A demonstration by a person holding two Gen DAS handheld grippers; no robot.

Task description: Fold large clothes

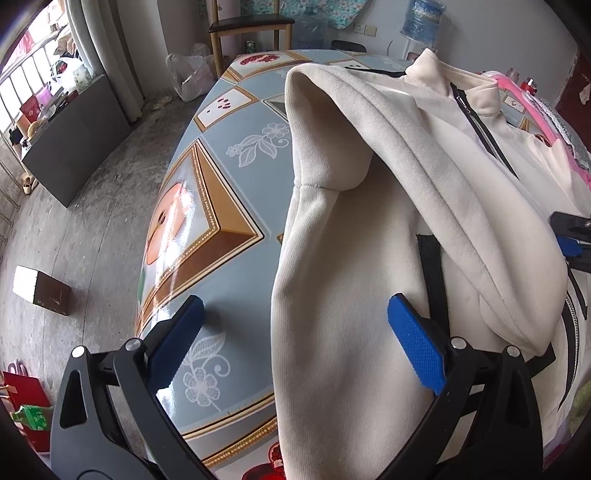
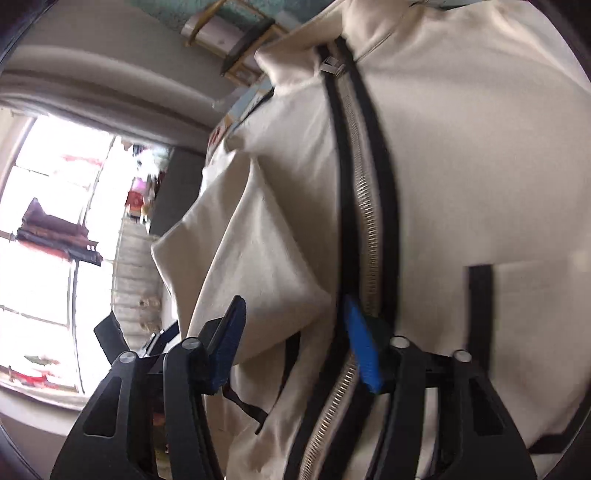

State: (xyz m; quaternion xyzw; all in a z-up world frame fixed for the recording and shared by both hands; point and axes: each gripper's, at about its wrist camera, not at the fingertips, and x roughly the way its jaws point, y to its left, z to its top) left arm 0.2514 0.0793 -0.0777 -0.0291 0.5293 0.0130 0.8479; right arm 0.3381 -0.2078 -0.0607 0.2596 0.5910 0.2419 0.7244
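Jacket lies on the table, sleeve folded across its zipper. Left gripper is spread at the jacket's edge; right gripper, parted, straddles the sleeve end, probably to place it.

The counter wore a glossy blue-grey cover printed with gold-framed pictures and white lace flowers. Beyond the counter's far end stood a wooden chair with a dark seat, a crumpled clear plastic bag on the concrete floor near its leg, and a blue water bottle on a dispenser off to the right of the chair. To the left of the counter a small brown box lay on the floor, a long dark grey cabinet ran under the window, and red boxes sat nearest the camera.
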